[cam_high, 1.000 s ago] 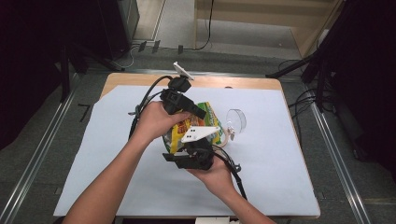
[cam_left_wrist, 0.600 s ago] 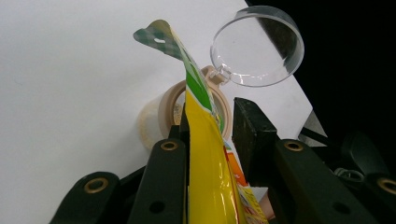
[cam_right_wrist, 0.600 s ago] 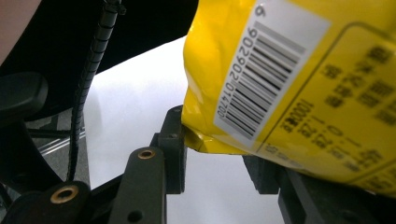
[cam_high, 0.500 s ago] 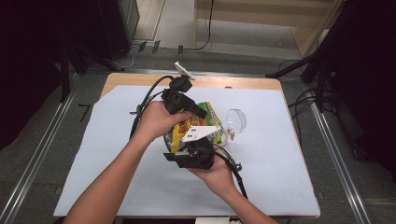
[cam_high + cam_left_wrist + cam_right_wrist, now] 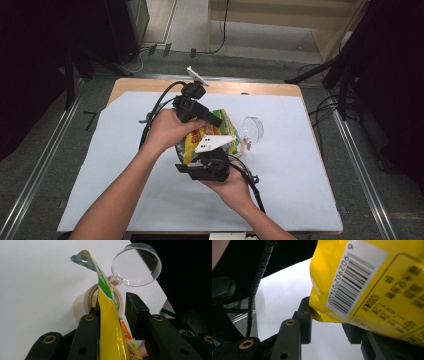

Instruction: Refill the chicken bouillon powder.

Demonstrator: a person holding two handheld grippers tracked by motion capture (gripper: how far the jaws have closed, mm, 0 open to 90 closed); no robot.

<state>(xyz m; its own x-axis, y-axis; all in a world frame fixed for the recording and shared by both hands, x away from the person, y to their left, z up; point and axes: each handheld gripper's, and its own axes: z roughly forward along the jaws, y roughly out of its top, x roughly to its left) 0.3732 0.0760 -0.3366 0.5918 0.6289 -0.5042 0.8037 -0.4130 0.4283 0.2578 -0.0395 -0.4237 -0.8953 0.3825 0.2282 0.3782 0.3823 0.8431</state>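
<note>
The yellow snack bag [image 5: 207, 137] is held above the middle of the white-covered table [image 5: 300, 200], between both grippers. The left gripper [image 5: 112, 315], at the bag's 11 o'clock in the high view, has the bag's edge against its left jaw; a clear gap separates the bag from the right jaw, so its jaws stand open. The right gripper [image 5: 328, 325], at 6 o'clock, has the bag's lower corner (barcode side) between its jaws; whether they pinch it cannot be told. A clear-lidded jar [image 5: 245, 137] stands at the bag's 3 o'clock, lid [image 5: 136, 263] swung open.
</note>
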